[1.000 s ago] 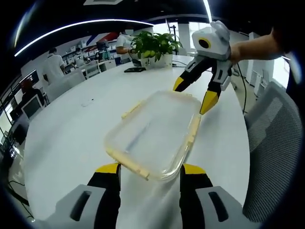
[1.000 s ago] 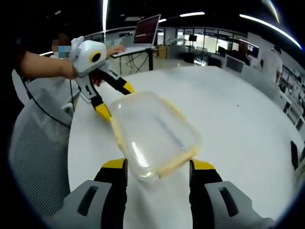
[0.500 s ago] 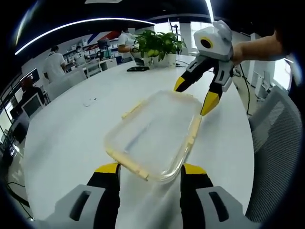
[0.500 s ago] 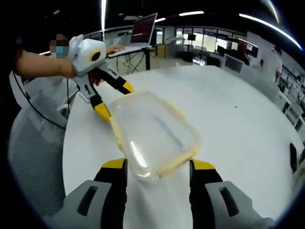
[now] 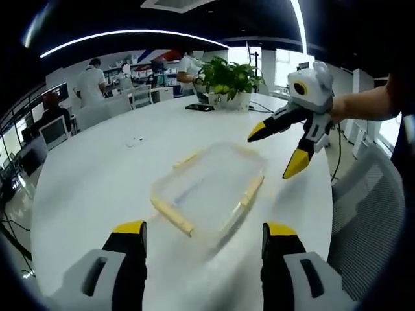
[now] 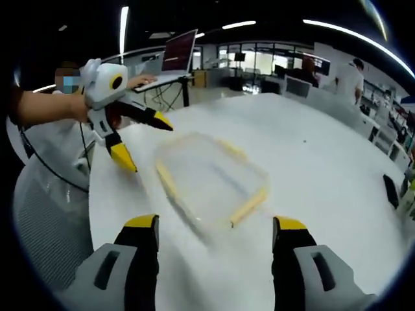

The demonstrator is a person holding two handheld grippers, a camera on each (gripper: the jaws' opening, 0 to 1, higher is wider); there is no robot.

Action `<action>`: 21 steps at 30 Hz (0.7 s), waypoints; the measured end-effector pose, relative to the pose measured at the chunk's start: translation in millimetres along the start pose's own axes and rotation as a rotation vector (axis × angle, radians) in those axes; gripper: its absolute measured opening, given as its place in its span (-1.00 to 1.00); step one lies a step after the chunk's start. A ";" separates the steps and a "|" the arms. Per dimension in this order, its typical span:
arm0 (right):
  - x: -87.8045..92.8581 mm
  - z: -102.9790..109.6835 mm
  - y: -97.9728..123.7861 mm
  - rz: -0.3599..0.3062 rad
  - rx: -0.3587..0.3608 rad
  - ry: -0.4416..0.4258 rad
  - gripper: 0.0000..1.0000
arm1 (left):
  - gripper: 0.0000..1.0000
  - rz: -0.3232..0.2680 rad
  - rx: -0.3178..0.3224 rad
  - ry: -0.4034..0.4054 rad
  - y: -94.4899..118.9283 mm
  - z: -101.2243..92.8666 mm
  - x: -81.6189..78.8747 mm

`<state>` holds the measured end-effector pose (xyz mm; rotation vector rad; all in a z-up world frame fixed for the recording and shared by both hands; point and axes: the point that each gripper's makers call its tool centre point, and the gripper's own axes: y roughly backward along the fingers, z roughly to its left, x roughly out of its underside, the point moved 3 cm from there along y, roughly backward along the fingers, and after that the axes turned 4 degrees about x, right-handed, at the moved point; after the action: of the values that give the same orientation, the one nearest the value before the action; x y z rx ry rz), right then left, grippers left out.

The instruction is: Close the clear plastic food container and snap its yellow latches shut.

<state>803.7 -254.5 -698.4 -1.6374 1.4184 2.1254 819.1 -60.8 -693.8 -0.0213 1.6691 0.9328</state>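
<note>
The clear plastic container [image 5: 209, 186] with yellow latches along its edges lies flat on the white round table [image 5: 84, 188]; motion blur hides how the latches sit. My left gripper [image 5: 205, 232] is open, its yellow-tipped jaws wide apart and short of the container's near edge. Beyond the container's far right corner, my right gripper [image 5: 273, 153] hangs open above the table. In the right gripper view the container [image 6: 211, 176] lies ahead of my open right gripper [image 6: 215, 224]. My left gripper [image 6: 144, 142] is up left of it, open and apart from it.
A potted plant [image 5: 227, 78] and a dark flat device [image 5: 199, 107] stand at the table's far side. Grey mesh chairs [image 5: 373, 214] [image 6: 45, 214] flank the table edge. A laptop [image 6: 176, 55] sits on a desk behind. A dark object [image 6: 391, 191] lies at the right.
Both grippers have drawn back from the container, whose near edge sat between each pair of jaws before. The jaws now stand wider apart, and the container rests free on the table.
</note>
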 end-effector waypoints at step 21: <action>29.9 30.6 73.0 -0.094 0.157 -0.085 0.87 | 0.97 -0.073 -0.045 0.068 61.0 -53.6 13.2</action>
<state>727.6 -286.3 -679.5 -1.5078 1.4134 1.9549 742.2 -44.3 -669.8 -0.1447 1.6981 0.9237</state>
